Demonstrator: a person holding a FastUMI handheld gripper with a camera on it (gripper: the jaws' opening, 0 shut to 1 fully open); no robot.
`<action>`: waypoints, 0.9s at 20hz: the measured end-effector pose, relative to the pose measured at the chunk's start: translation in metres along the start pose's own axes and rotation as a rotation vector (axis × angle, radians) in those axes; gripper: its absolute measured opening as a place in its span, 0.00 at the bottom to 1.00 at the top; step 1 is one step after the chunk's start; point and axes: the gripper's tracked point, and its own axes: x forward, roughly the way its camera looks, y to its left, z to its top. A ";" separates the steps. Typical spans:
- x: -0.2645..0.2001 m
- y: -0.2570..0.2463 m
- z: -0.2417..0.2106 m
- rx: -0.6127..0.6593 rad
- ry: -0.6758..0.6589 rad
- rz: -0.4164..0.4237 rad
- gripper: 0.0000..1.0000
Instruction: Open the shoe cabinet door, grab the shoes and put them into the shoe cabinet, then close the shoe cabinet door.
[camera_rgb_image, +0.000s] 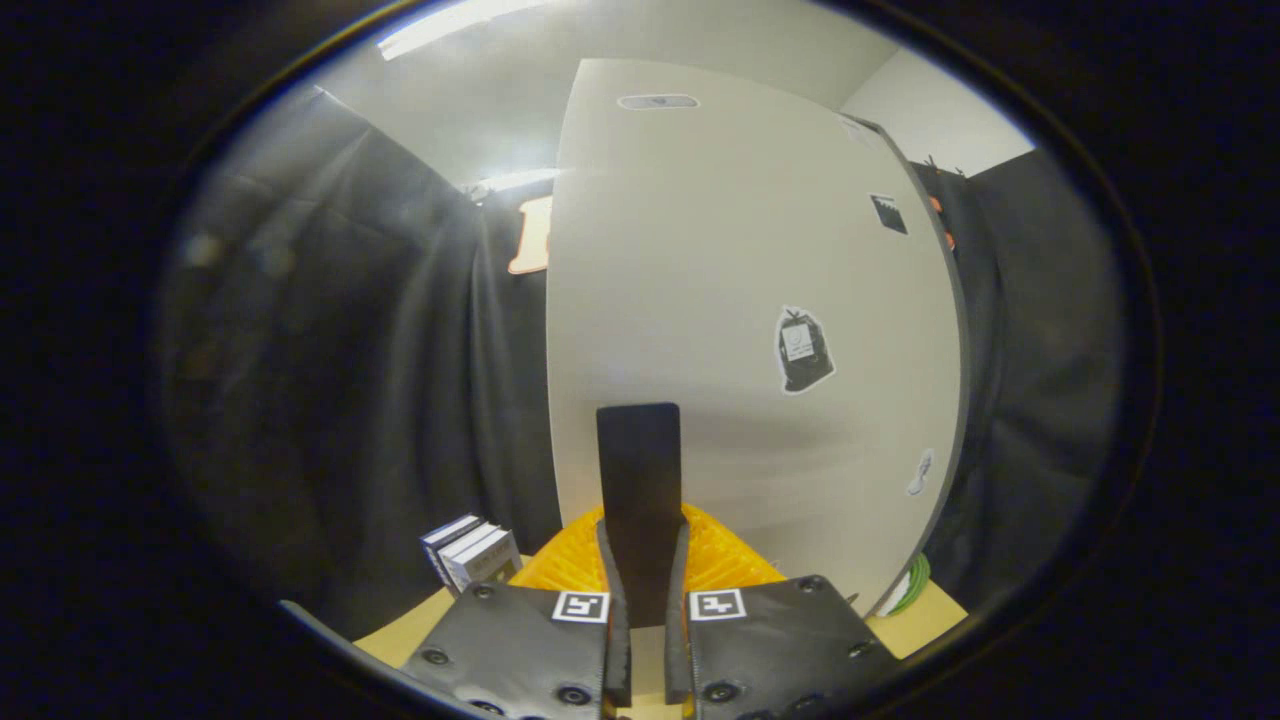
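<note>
The shoe cabinet's white door (720, 300) stands upright right in front of me, with small stickers on its face. A flat black handle (638, 450) sticks out from the door's lower part and runs down between my fingers. My gripper (640, 575) is shut on this handle, one finger pressing on each side. Whether the door is ajar I cannot tell. The cabinet's dark side edge (955, 420) shows along the door's right side.
A small stack of boxes or books (470, 555) rests on the light wooden surface (420, 625) to the left of the fingers. Something green and white (910, 585) lies at the cabinet's lower right corner. Black cloth walls hang on both sides.
</note>
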 end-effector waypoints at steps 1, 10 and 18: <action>-0.010 -0.003 0.000 0.005 0.007 0.022 0.15; -0.068 -0.041 0.004 -0.001 0.036 0.125 0.15; -0.091 -0.079 0.007 0.003 0.034 0.033 0.14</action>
